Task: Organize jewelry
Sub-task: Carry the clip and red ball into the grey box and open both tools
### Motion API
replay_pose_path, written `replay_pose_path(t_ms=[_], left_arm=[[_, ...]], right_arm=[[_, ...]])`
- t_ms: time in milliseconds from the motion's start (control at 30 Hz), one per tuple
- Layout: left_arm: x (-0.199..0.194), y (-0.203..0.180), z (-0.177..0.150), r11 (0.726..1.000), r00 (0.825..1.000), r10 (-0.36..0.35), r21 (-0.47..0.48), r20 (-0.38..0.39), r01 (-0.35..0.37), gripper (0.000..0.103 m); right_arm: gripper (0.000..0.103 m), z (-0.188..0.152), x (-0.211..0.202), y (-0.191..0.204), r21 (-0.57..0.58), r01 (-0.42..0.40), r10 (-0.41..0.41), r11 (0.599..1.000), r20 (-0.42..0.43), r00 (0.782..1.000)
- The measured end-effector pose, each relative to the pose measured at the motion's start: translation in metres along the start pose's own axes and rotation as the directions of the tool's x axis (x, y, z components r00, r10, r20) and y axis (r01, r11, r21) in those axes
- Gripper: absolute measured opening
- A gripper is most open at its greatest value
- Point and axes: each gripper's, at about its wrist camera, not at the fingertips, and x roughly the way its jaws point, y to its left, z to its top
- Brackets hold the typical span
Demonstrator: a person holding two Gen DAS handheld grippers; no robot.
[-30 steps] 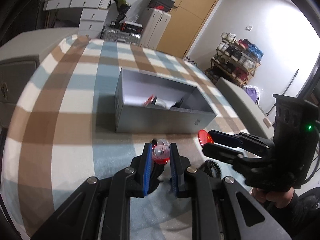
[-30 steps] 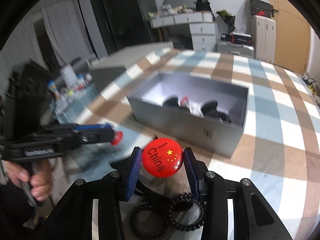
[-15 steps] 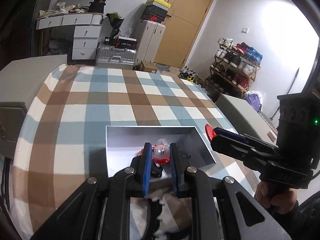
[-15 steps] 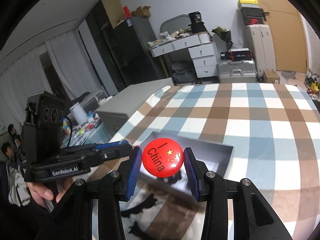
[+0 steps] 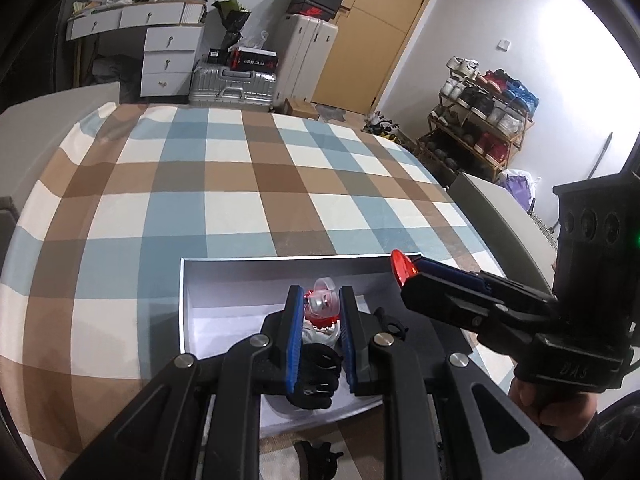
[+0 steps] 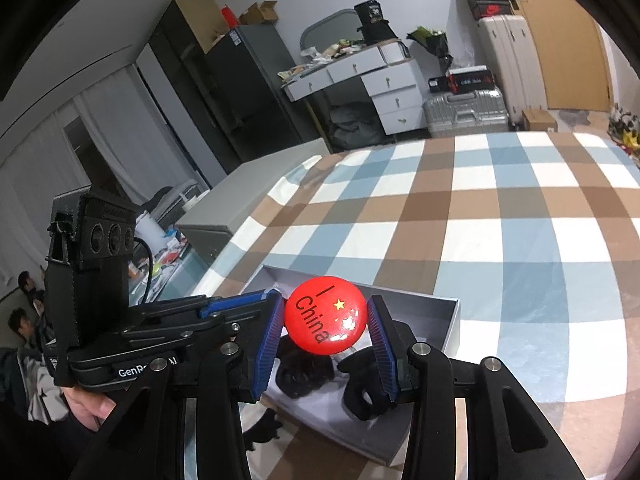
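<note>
My left gripper is shut on a small clear-and-red trinket, held over the open grey box on the checked tablecloth. My right gripper is shut on a round red badge printed "I China" with yellow stars, also above the box. In the left wrist view the right gripper reaches in from the right with the badge edge-on. The left gripper shows at the left of the right wrist view. Black hair clips and a coiled hair tie lie inside the box.
A black hair clip lies on the cloth just in front of the box. The checked tablecloth stretches far beyond the box. Grey cabinets flank the table; drawers, suitcases and a shoe rack stand against the far walls. People sit at the far left.
Both grippers have moved forward from in front of the box to above its inside, each keeping its grip. The box now sits low in both views.
</note>
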Motion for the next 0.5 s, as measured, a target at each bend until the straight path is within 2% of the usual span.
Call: replay_pose_path(t_ms=[400,433,467,500], left_arm=[[0.007,-0.003,0.0,1.0,1.0,-0.011,0.011,-0.028,0.012,0.014],[0.005,-0.004,0.0,1.0,1.0,-0.012,0.016,-0.025,0.012,0.015],[0.005,-0.004,0.0,1.0,1.0,-0.013,0.02,-0.022,0.014,0.022],[0.004,-0.004,0.0,1.0,1.0,-0.006,0.02,-0.016,0.006,0.034]], right_arm=[[0.043,-0.001,0.015,-0.003,0.021,-0.024,0.025,0.999,-0.036,0.999],[0.049,-0.001,0.014,-0.004,0.022,-0.021,0.022,1.0,-0.032,0.999],[0.057,-0.001,0.012,-0.004,0.022,-0.016,0.016,1.0,-0.025,1.0],[0.059,-0.001,0.01,-0.004,0.022,-0.009,0.009,1.0,-0.018,1.0]])
